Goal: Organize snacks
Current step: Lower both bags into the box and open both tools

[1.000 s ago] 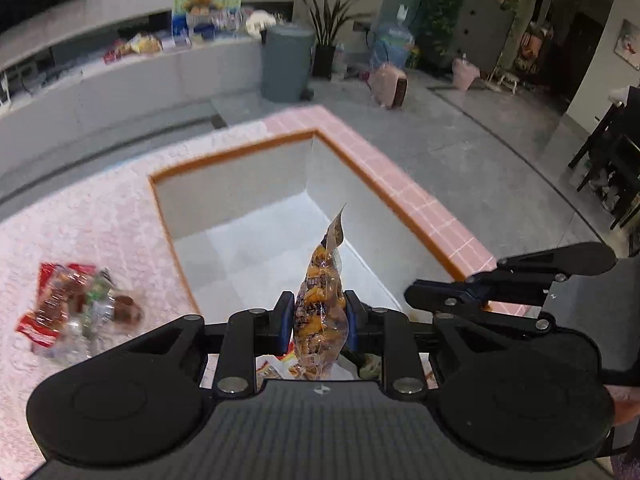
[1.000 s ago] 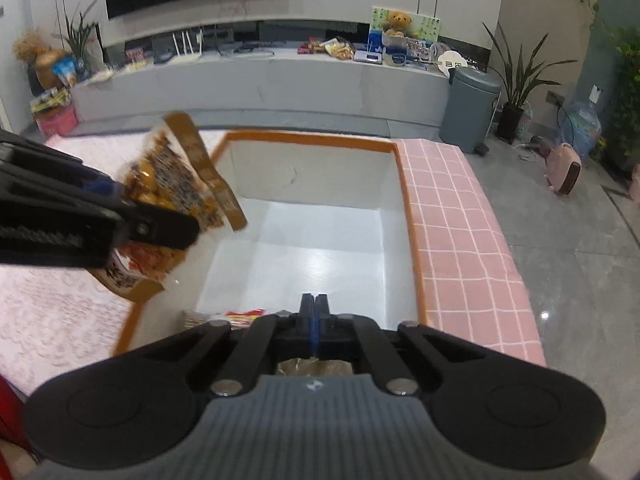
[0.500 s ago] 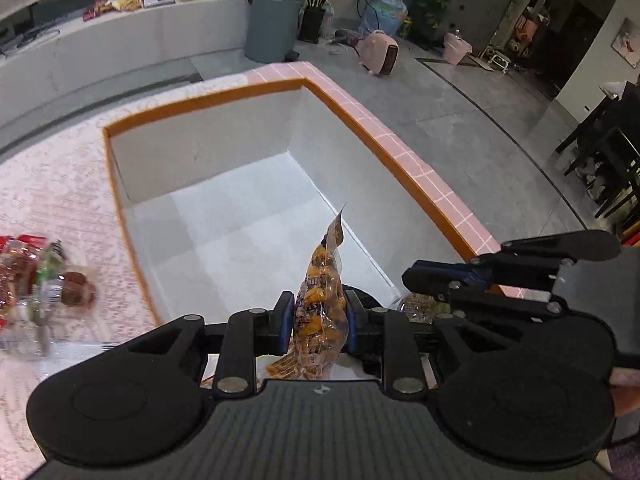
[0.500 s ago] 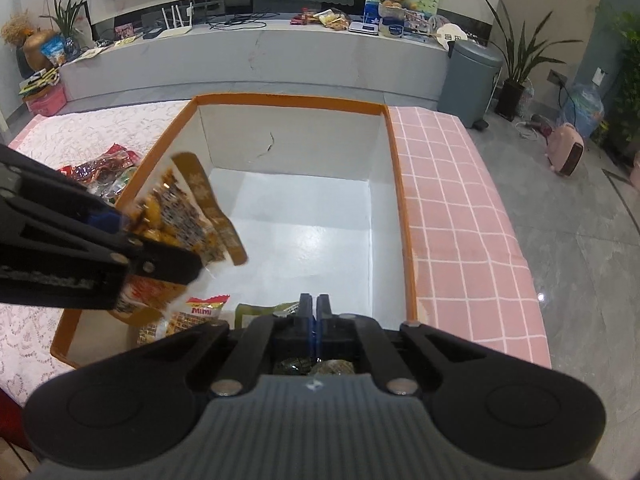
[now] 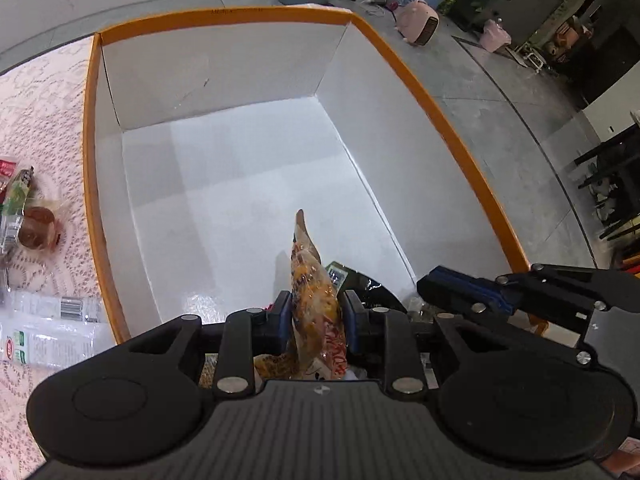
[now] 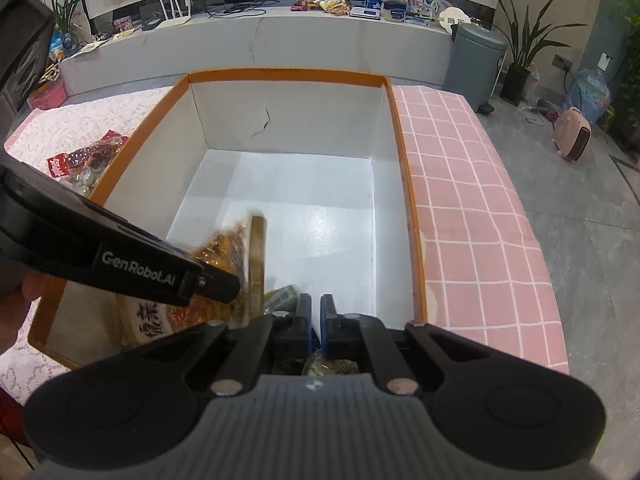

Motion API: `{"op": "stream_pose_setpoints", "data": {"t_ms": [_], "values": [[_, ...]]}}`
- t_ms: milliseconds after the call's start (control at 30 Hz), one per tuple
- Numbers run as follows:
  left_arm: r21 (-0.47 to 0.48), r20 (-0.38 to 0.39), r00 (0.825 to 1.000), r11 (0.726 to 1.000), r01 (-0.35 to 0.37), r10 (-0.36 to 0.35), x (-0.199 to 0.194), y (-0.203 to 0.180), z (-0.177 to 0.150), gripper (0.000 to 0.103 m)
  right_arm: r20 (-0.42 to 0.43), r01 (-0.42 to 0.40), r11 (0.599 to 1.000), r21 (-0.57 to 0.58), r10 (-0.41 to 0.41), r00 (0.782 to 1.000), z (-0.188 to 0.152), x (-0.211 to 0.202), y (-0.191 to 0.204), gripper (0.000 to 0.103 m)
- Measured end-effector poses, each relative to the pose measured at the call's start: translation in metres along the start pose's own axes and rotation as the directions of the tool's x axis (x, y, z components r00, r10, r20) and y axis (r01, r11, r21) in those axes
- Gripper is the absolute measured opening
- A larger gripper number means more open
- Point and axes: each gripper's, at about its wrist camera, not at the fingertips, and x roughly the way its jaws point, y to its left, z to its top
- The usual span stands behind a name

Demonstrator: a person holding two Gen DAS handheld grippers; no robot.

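Left tool [image 5: 314, 314] is clamped on an orange snack packet [image 5: 316, 292] above the orange-rimmed box [image 5: 440, 120]; right tool [image 6: 315, 316], at 3 o'clock, sits together, empty.

The orange snack bag [image 5: 316, 300] is hidden at its lower end behind the left gripper [image 5: 314, 312] body, and is motion-blurred in the right wrist view. Packets beneath the right gripper [image 6: 315, 312] (dark, greenish) show only in slivers. Snacks on the desk [image 5: 44, 120] are cut off by the left edge; their labels are too small to read.
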Motion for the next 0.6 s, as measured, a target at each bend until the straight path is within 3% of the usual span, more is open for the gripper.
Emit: {"op": "stream_pose_setpoints", "data": {"t_ms": [133, 267, 600], "values": [[0.031, 0.020, 0.999, 0.999, -0.036, 0.036, -0.011, -0.003, 0.001, 0.037, -0.007, -0.005, 1.000, -0.004, 0.005, 1.000, -0.001, 0.005, 0.003, 0.003], [0.057, 0.046, 0.997, 0.996, -0.061, 0.058, -0.026, -0.004, -0.002, 0.039, -0.018, -0.009, 1.000, -0.009, 0.009, 1.000, -0.003, 0.006, 0.005, 0.005], [0.099, 0.140, 0.989, 0.993, -0.068, 0.054, -0.085, -0.009, -0.022, 0.042, -0.012, 0.029, 1.000, -0.012, -0.029, 0.999, -0.005, -0.008, 0.014, 0.041]]}}
